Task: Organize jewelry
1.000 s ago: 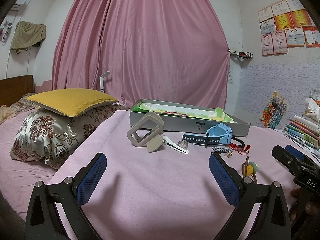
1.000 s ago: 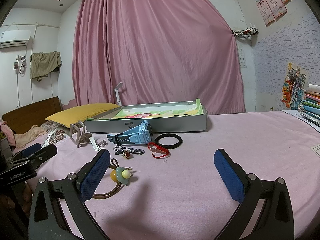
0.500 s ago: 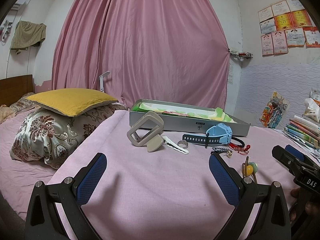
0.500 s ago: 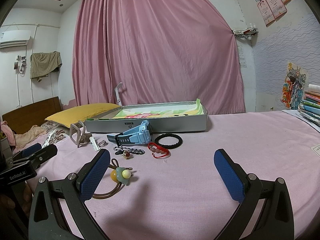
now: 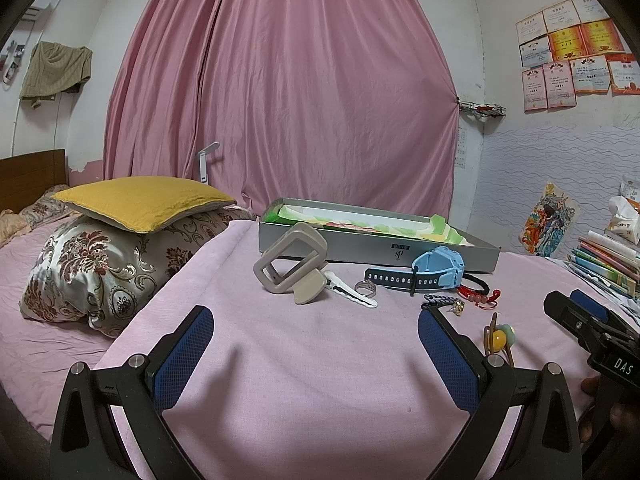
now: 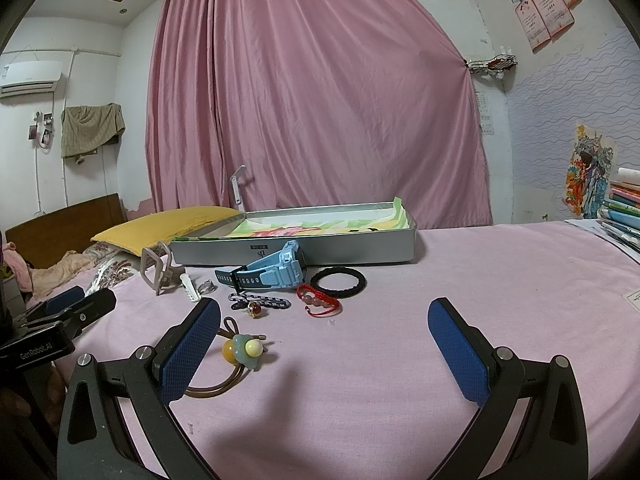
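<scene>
From the left wrist view, your left gripper (image 5: 314,354) hovers over the pink sheet (image 5: 304,392) with its jaws spread wide and nothing between them. The jewelry lies ahead in a loose row in front of the grey tray (image 5: 360,246): a beige frame (image 5: 290,260), a white hair clip (image 5: 352,293), a small ring (image 5: 365,288), then the blue watch (image 5: 424,274). The ring looks hard, light and likely to skid on cloth, so pinch it across its band. The watch is the bulkiest piece; its strap should flex, so I would take it by the stiff case.

From the right wrist view, your right gripper (image 6: 322,350) is just as wide open and holds nothing. A hair tie with a yellow and green charm (image 6: 242,351) lies just beside its left finger (image 6: 192,350). The elastic loop is limp, so grip the solid charm. Farther on lie a patterned braid (image 6: 262,303), a red cord bracelet (image 6: 318,301) and a black ring band (image 6: 338,280); all look soft and light, easy to snag, so close on a thick part.
</scene>
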